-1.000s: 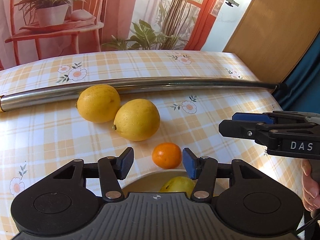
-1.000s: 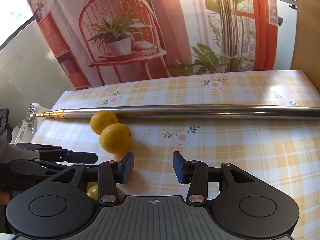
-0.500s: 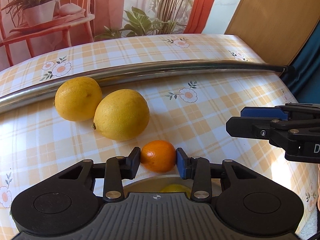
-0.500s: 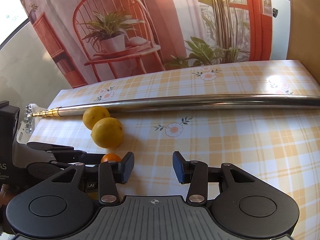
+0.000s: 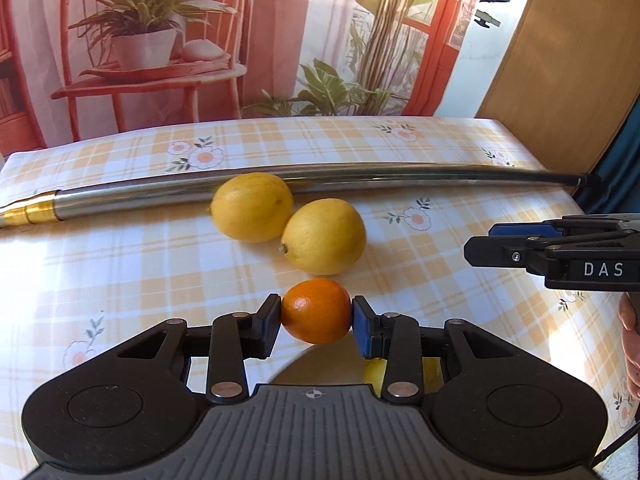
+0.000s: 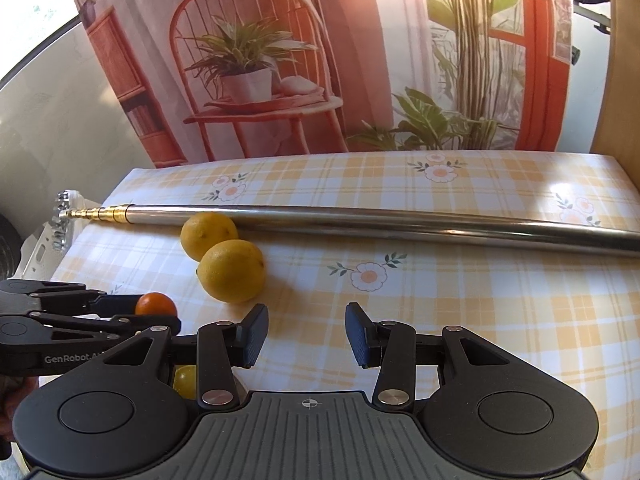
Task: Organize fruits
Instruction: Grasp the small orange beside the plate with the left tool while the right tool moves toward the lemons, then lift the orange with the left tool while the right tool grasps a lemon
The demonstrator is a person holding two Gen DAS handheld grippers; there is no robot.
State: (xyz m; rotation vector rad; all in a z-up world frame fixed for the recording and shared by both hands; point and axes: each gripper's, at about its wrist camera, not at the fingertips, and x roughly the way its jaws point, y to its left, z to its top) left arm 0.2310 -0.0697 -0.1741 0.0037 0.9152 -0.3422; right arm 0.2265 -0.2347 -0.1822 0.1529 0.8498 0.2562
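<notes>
Gripping a small round orange mandarin between its fingers, the left gripper holds it above the checked yellow counter, near two yellow lemons; the right gripper hangs wide apart.

left tool now clamped on small orange, lifted off table
</notes>
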